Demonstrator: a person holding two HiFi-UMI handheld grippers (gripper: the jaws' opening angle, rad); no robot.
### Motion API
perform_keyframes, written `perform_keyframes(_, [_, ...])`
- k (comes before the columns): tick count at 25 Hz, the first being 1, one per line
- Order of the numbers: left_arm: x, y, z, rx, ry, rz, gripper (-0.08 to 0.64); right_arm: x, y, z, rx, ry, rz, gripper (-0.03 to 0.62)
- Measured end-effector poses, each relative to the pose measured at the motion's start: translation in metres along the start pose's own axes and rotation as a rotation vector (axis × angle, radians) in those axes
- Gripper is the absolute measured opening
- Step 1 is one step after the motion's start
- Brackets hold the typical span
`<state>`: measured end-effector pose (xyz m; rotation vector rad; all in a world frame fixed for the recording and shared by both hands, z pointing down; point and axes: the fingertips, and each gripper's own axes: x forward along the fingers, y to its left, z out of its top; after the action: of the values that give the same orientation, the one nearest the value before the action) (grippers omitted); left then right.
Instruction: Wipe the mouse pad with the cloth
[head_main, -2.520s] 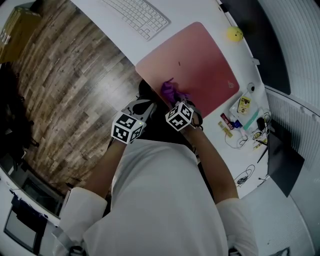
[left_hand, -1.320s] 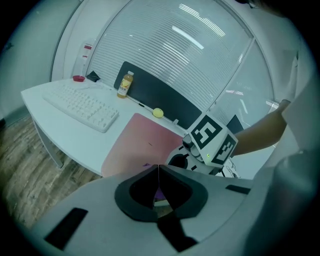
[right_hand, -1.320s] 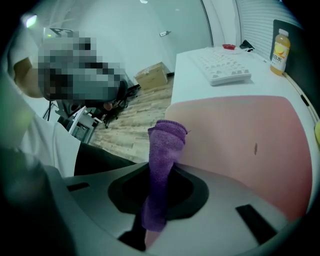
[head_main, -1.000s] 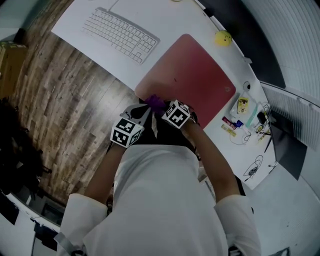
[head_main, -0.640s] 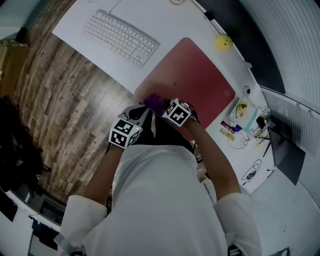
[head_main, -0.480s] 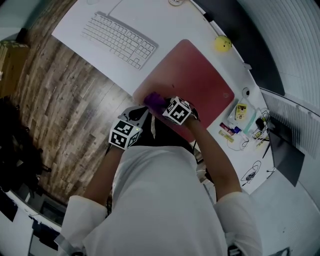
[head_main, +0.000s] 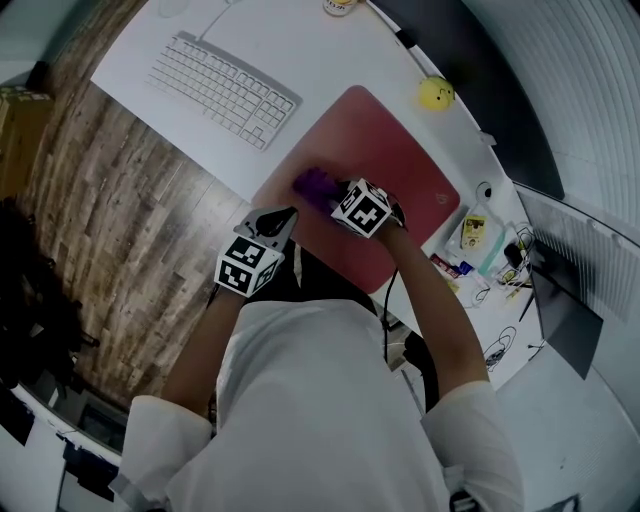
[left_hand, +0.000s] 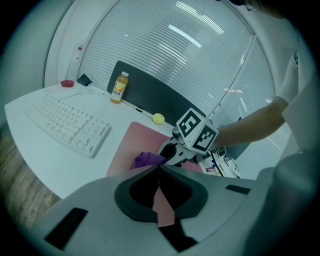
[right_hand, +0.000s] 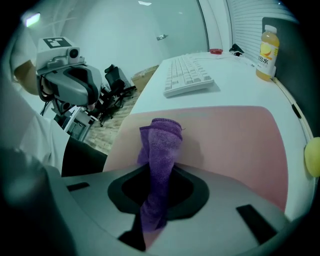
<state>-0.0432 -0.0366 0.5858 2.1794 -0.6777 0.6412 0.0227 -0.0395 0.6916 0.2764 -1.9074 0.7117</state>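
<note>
The white desk (head_main: 300, 50) carries the pink mouse pad (head_main: 400, 170), with the keyboard (head_main: 220, 88) to its left and a yellow ball (head_main: 435, 94) past its far edge. My right gripper (right_hand: 157, 200) clamps the purple cloth (right_hand: 161, 145), whose free end lies on the pad's near part (my marker cube hides some of it from above). My left gripper (left_hand: 159, 170) hovers beside the desk edge, jaws pressed together and empty.

The cloth (right_hand: 161, 145) is seen as fuzzy, looped purple fabric. The mouse pad (head_main: 390, 150) is smooth and matt. Grained wood planks are seen on the floor (head_main: 110, 210), white plastic on the keyboard (head_main: 222, 90).
</note>
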Motion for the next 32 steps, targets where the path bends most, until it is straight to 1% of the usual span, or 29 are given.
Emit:
perform_keyframes(7, [0.021, -0.006, 0.016, 0.02, -0.003, -0.026, 0.02, -0.015, -0.04, 0.0, -0.052, 0.024, -0.059, 0.075])
perform_keyframes(15, [0.037, -0.01, 0.027, -0.01, -0.002, -0.036, 0.02, -0.034, -0.092, -0.004, -0.084, 0.055, -0.139, 0.075])
perform_keyframes(22, [0.042, -0.012, 0.04, 0.002, -0.013, -0.051, 0.02, -0.049, -0.131, -0.007, -0.113, 0.09, -0.213, 0.075])
perform_keyframes(26, [0.043, -0.013, 0.046, -0.001, -0.017, -0.056, 0.02, -0.058, -0.155, -0.005, -0.107, 0.093, -0.264, 0.075])
perform_keyframes(29, [0.045, -0.017, 0.051, -0.013, -0.021, -0.081, 0.02, -0.066, -0.176, -0.004, -0.097, 0.098, -0.316, 0.075])
perform_keyframes(32, [0.048, -0.021, 0.055, 0.0, -0.019, -0.098, 0.02, -0.072, -0.193, -0.003, -0.091, 0.111, -0.363, 0.075])
